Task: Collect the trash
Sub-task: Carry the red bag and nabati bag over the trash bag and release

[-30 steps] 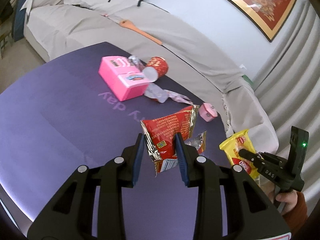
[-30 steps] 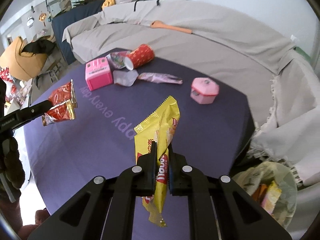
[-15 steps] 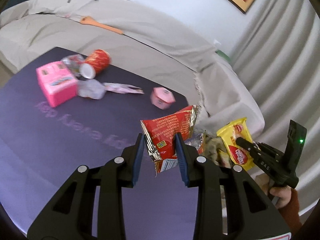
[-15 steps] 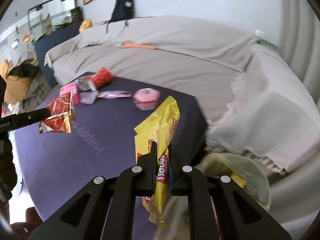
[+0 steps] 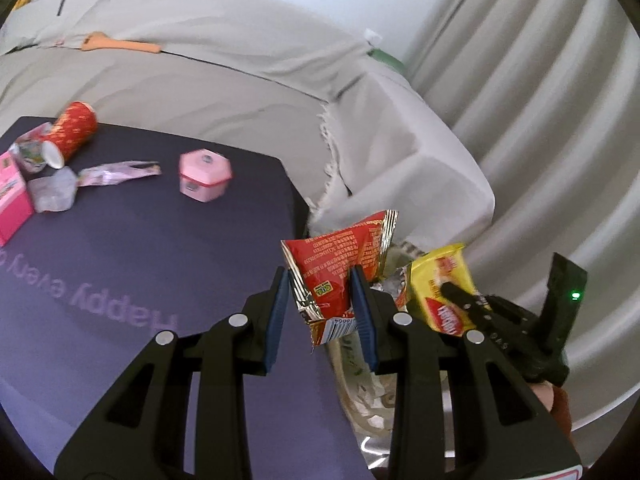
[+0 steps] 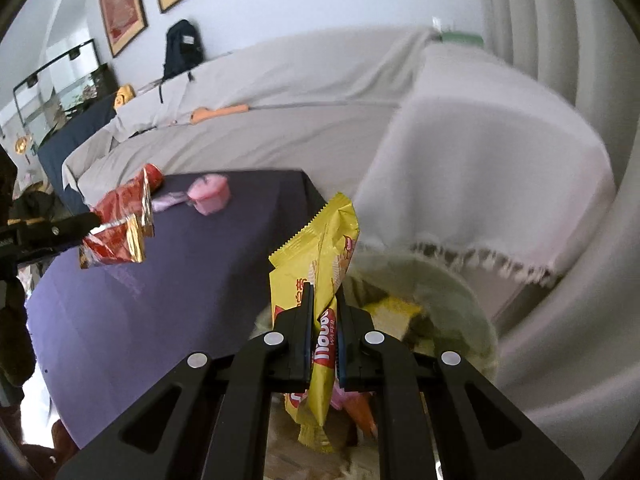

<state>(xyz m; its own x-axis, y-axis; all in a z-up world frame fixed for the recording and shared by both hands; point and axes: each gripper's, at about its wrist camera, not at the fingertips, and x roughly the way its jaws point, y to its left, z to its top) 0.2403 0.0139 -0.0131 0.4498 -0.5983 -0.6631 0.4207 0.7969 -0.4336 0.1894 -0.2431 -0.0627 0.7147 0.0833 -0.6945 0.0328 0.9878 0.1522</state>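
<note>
Far left on the purple table [image 5: 140,248]: pink box [image 5: 10,196], red cup [image 5: 74,132] lying on its side w/ a crumpled wrapper [image 5: 28,152] at its mouth, clear plastic scrap [image 5: 52,194], a long foil wrapper [image 5: 120,170] just beside it, then a pink hexagon container [image 5: 205,176] standing apart nearer the table's far edge. Beige sofa cover [image 5: 240,60] runs behind, w/ an orange spatula [image 5: 120,44] on it. Center: left gripper [image 5: 322,304] clenched on a red snack bag [image 5: 340,264], pads pressing both sides, bag upright and off the table, just past the table's right edge. Below it and to the right, a bin w/ a clear liner [image 6: 460,304], some wrappers already inside. Right: right gripper [image 6: 323,336] clamped tight on a yellow wafer wrapper [image 6: 320,264], wrapper hanging in front of the bin's left rim in the right wrist view; can't tell if it's directly over the opening. In the left wrist view the yellow wrapper sits just right of the red bag, near but not touching. Pleated curtain [image 5: 540,100] far right.
</note>
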